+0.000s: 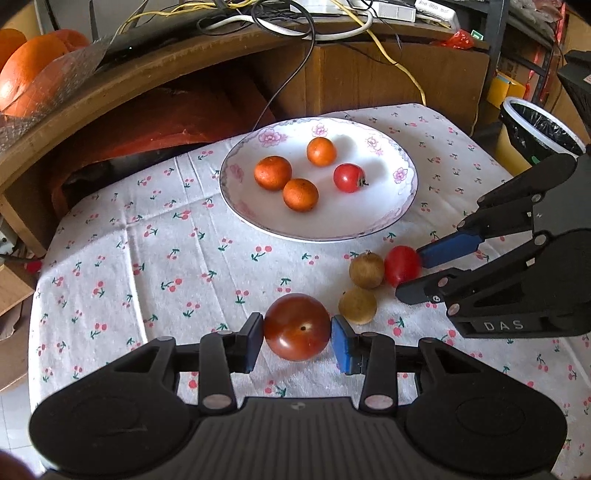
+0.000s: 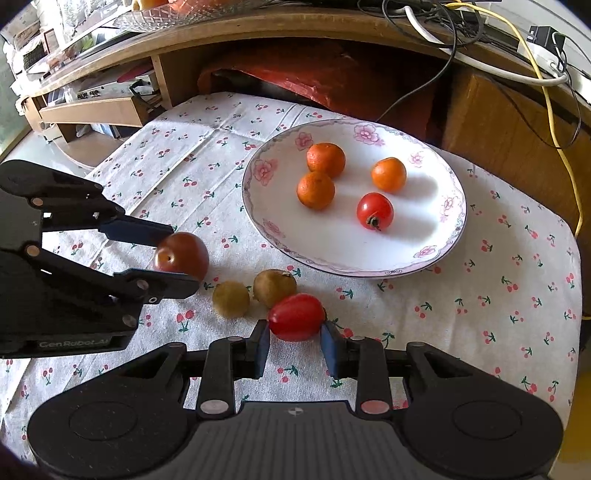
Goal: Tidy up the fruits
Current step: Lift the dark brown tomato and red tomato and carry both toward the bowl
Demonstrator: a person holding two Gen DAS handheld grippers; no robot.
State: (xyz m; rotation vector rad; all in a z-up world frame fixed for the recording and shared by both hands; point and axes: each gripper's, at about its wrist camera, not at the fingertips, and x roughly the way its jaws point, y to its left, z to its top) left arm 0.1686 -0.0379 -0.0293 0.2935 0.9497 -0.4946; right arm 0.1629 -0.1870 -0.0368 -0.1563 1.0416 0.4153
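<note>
Covering the low table is a white tablecloth [image 1: 155, 258] printed with small red cherries and creased in folds. A white plate [image 1: 373, 225] with a pink floral rim sits toward its far side, holding three small oranges [image 1: 272, 172] and one red tomato [image 1: 348, 177]. Nearer the cameras, on the cloth, lie two brown longans [image 1: 366, 272] touching each other. The left gripper [image 1: 297, 339] has its blue pads pressed against both sides of a large dark-red tomato [image 1: 297, 326] resting on the cloth. The right gripper [image 2: 294, 340] likewise clamps a small oblong red tomato [image 2: 295, 316] just beside the longans. Behind the table stands a curved wooden shelf [image 1: 147, 74] carrying tangled white, black and yellow cables [image 1: 332, 26]; a bin lined with a black bag [image 1: 535, 129] stands at the right.
</note>
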